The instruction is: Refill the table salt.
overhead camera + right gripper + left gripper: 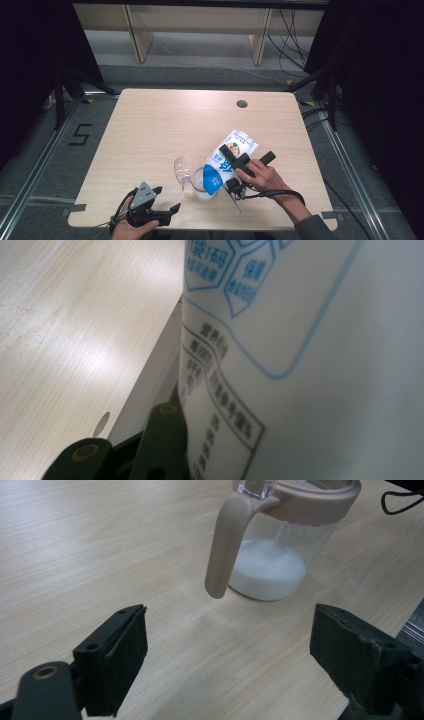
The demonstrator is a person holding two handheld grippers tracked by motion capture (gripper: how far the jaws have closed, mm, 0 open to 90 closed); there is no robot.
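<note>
The right gripper (231,165) clamps its jaws on a milk carton (227,161), tipped with its blue top down over a clear jug (197,181). The jug stands near the table's (150,130) near edge, right of centre, with white milk (267,570) in its bottom and its lid (181,170) swung open. At the near left, the left gripper (167,200) rests with jaws wide apart, holding nothing, facing the jug's handle (227,545).

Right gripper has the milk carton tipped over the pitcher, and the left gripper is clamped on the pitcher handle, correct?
Not quite. The left gripper is open, short of the pitcher handle, as the left gripper view shows. The right gripper does hold the milk carton tipped over it.
</note>
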